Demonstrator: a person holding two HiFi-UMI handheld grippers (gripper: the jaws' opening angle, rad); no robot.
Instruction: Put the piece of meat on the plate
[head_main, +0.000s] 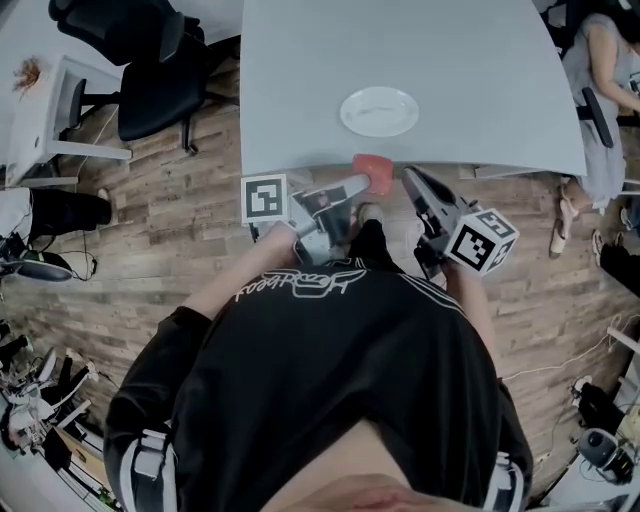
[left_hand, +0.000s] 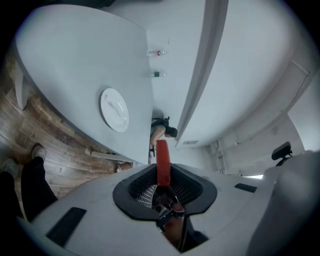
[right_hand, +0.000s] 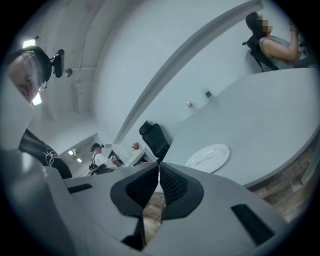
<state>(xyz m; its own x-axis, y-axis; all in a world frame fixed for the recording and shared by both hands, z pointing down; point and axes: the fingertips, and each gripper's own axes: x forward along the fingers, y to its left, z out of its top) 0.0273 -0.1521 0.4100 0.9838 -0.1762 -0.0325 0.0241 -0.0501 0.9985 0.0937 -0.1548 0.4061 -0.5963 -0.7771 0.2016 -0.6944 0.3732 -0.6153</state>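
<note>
The left gripper, jaws clamped on the upright red piece of meat, hovers at the near edge of the grey table. The white plate waits at 12 o'clock from the meat, empty and a short way in. The right gripper rides alongside at 3 o'clock, jaws together on nothing. The likely risk is an early let-go: the meat hangs over the table's lip and could drop to the wooden floor or land short of the plate. The grip takes only one end of the slab, so a tilt might let it slip. Nothing lies between meat and plate. A black office chair stands at 10 o'clock, and a seated person is at 2 o'clock.
</note>
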